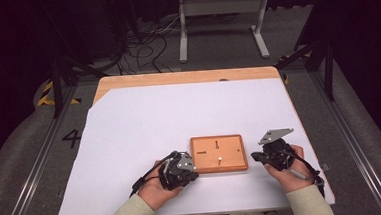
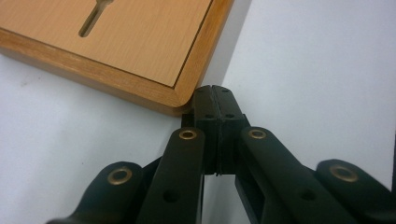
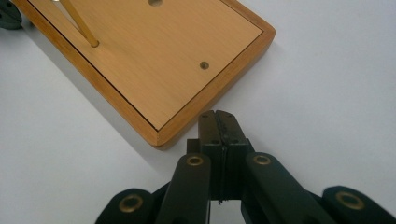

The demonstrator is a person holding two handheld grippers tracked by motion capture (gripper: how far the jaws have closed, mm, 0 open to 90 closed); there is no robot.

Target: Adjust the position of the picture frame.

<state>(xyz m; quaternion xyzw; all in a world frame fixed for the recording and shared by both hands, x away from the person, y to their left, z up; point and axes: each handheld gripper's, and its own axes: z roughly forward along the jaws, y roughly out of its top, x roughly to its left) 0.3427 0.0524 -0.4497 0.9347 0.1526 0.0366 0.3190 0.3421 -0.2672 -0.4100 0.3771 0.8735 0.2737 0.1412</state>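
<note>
**Both claws pinched shut, parked at the board's near corners**

While I've got a claw in each hand, neither has hold of anything: my left claw point(image 2: 215, 93) has its jaws pressed flat together, and my right claw point(image 3: 218, 119) is the same, tips meeting with no gap.

The board point(image 1: 219, 153) is a small rectangular wooden slab with a darker raised rim and a paler inset top, rounded corners. It lies flat on the white sheet point(image 1: 144, 120), toward the near edge of the table point(image 1: 186, 77), between my hands. The top has a keyhole-looking slot point(image 2: 93, 18), a couple of small round holes point(image 3: 204, 65), and a thin peg point(image 3: 79, 23) standing in it.

In the left gripper view my closed tips sit just beside one rounded corner, maybe touching, can't tell. In the right gripper view the tips are near another corner, slightly apart.

Room-wise: lots of bare sheet beyond the board and off to the left. My right hand point(image 1: 290, 171) is closer to the sheet's right edge.
</note>
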